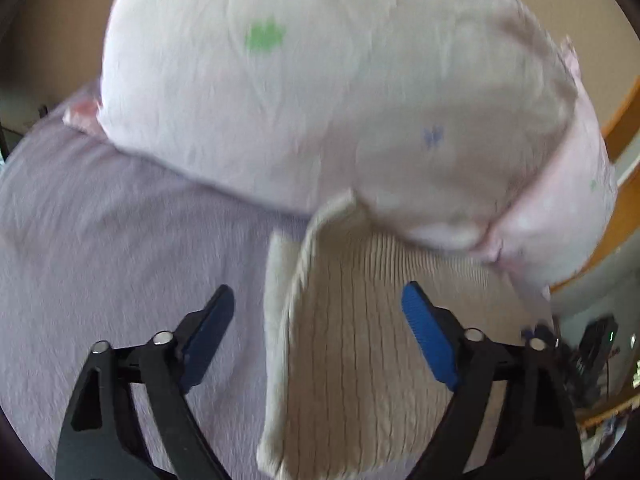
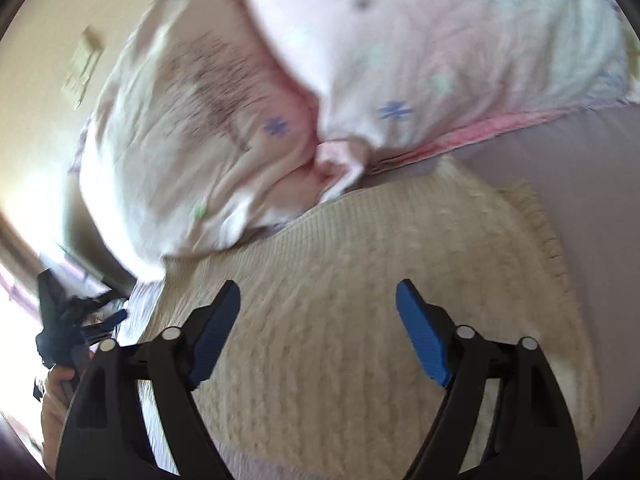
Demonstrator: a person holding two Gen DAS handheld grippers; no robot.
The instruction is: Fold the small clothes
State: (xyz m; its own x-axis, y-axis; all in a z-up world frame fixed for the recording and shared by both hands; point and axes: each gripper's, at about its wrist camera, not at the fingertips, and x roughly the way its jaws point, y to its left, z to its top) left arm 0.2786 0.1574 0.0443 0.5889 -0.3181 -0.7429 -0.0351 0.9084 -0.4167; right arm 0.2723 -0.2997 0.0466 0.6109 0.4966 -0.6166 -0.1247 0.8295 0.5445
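A cream ribbed knit garment lies on a lavender bed sheet, with one edge turned up. My left gripper is open just above it, its left finger over the sheet and its right finger over the knit. In the right wrist view the same knit garment spreads flat with a frayed right edge. My right gripper is open and empty right above its middle. Both views are blurred.
Two pale pink pillows with small blue and green prints lie just behind the garment. The other hand-held gripper shows at the left bed edge. A beige wall and wooden trim lie beyond the bed.
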